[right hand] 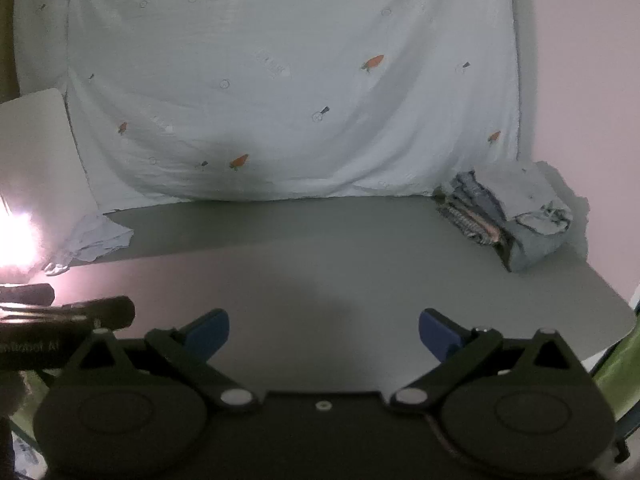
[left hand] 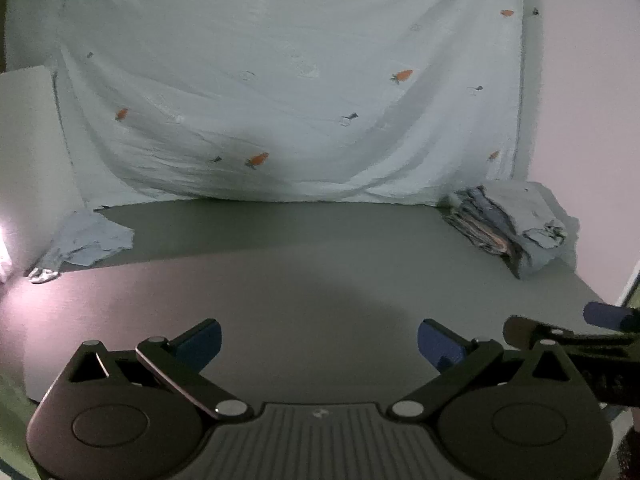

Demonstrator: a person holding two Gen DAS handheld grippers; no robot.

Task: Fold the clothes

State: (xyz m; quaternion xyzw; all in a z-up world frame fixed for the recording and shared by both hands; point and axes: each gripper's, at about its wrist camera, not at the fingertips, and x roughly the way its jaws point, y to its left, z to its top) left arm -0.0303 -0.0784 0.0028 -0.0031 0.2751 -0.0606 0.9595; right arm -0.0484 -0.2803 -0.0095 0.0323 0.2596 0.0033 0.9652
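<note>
A stack of folded clothes [left hand: 516, 224] sits at the table's far right corner; it also shows in the right wrist view [right hand: 512, 216]. A crumpled light blue garment [left hand: 88, 240] lies at the far left; it also shows in the right wrist view [right hand: 96, 238]. My left gripper [left hand: 319, 344] is open and empty, low over the near part of the grey table [left hand: 304, 264]. My right gripper [right hand: 324, 334] is open and empty beside it, also over the near table. Each gripper shows at the edge of the other's view.
A pale sheet with carrot prints [left hand: 280, 80] hangs behind the table as a backdrop. A white board [right hand: 36, 148] stands at the left. A bright glare [right hand: 16, 236] washes out the left edge. The table's right edge [right hand: 616, 312] borders something green.
</note>
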